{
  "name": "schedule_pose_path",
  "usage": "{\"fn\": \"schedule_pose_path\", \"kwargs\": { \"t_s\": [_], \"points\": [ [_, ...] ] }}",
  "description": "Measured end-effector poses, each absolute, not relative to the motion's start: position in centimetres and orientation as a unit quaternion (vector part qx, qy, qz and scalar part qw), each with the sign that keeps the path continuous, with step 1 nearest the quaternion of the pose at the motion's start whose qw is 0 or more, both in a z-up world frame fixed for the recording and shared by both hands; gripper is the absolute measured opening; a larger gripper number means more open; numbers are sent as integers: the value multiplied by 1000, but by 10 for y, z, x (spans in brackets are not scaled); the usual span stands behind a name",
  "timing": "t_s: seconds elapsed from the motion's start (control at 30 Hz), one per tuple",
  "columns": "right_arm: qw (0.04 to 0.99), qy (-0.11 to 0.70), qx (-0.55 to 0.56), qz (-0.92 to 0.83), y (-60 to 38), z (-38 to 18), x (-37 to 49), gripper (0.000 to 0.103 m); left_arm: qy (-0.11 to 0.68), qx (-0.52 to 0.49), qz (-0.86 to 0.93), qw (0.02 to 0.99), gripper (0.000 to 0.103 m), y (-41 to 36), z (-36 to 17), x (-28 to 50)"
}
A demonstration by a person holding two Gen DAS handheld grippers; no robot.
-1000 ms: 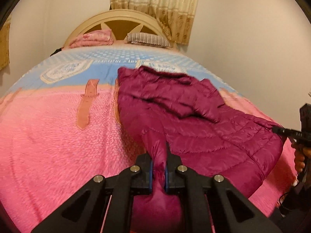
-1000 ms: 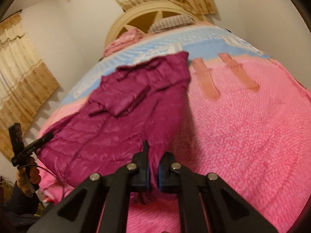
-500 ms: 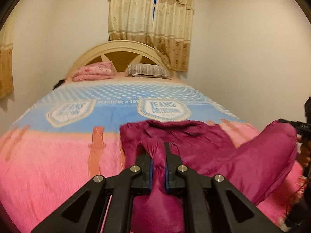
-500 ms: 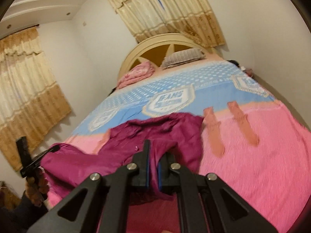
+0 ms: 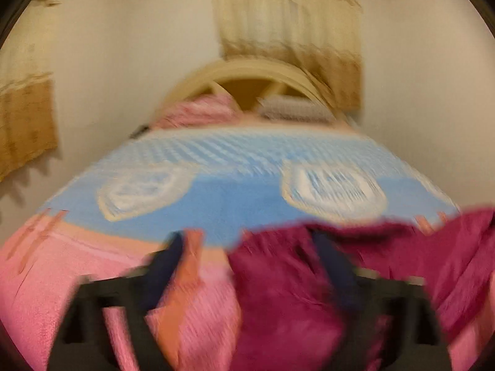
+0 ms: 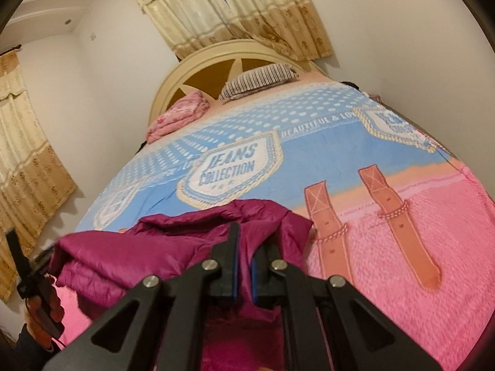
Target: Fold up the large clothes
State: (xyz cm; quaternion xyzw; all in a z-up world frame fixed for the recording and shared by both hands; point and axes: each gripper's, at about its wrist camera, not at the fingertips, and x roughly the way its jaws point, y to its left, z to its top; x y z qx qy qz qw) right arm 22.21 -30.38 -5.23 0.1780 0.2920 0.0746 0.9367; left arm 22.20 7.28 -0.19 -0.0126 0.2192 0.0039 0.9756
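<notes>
Jacket [image 6: 185, 253], magenta quilted puffer, bunched at near end of bed, right in front of both claws. Right gripper [image 6: 243, 266]: jaws nearly together with a strip of jacket fabric pinched between the blue pads, so it's clamped on the jacket; cloth runs from under the claw forward and off to its left, folded over itself in a thick roll. Likely holding that edge to carry the fold across. Left gripper [image 5: 247, 278]: view heavily motion-blurred, fingers spread wide apart, pink bedspread visible in the gap, jacket draped over the right-hand finger and beyond; reads as released, not gripping. Probably let go to re-grab elsewhere. Left of right claw, low: person's hand [image 6: 43, 312] on the other tool. Beyond jacket: bedspread [image 6: 433, 247] pink with printed belt straps, then blue zone with "JEANS COLLECTION" badge. Farther: pink folded blanket [image 6: 176, 117], striped pillow [image 6: 260, 78], arched headboard [image 6: 191, 71], curtains [image 6: 247, 6] behind. Fold looks partway done, jacket not flat yet.
</notes>
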Motion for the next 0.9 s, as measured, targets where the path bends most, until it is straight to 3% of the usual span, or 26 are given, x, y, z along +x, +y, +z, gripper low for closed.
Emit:
{"fn": "schedule_pose_path", "kwargs": {
  "t_s": [0.33,0.4,0.43,0.47,0.53,0.73,0.9],
  "points": [
    [931,314,183,41,-301,-98,294,9,268,13,139,953,97,61,-48,312],
    [934,314,172,22,-299,-105,303,20,271,-4,163,949,97,68,-49,319],
    [936,312,165,14,-298,-105,304,32,263,-5,174,949,97,69,-44,317],
    [940,306,150,2,-294,-104,304,55,252,-4,181,951,97,68,-40,313],
    [949,287,129,-17,-289,-100,301,85,213,4,191,958,97,63,-27,297],
    [959,266,83,-57,-272,-86,295,87,175,16,175,969,97,41,-13,255],
    [970,237,45,-25,-209,-70,268,87,177,51,153,971,98,0,-43,247]
  ]
}}
